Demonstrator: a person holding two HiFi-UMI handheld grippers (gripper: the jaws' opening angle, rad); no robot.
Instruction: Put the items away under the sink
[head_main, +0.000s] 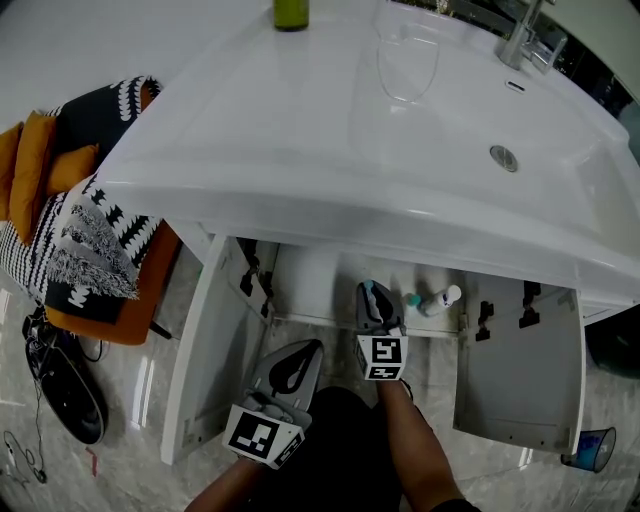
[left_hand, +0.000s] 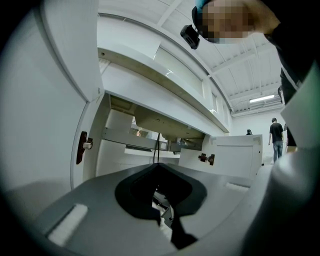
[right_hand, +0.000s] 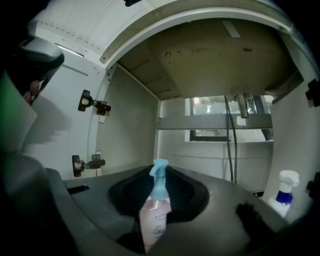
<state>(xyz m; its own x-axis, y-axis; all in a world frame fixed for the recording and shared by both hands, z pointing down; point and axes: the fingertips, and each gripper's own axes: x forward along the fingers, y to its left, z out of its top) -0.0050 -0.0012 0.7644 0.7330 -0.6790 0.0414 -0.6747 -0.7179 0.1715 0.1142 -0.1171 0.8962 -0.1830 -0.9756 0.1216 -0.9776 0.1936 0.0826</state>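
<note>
Pink spray bottle (right_hand: 156, 212) with a blue trigger sat slightly tilted, clamped in the right tongs (head_main: 374, 298) at the open cabinet's (right_hand: 127, 132) mouth under the sink (head_main: 330, 140). Left tongs (head_main: 300, 362) were closed, empty.

A: Sink (head_main: 300, 130) gloss white, smooth as glazed ceramic; faucet (head_main: 525, 40) bright polished metal.

B: Spray bottle (right_hand: 154, 220) translucent pink plastic, pale blue plastic trigger. Cabinet door (head_main: 200, 350) smooth satin white. Floor (head_main: 130, 400) polished, stone-look. Cloth (head_main: 90, 240) soft, printed.
</note>
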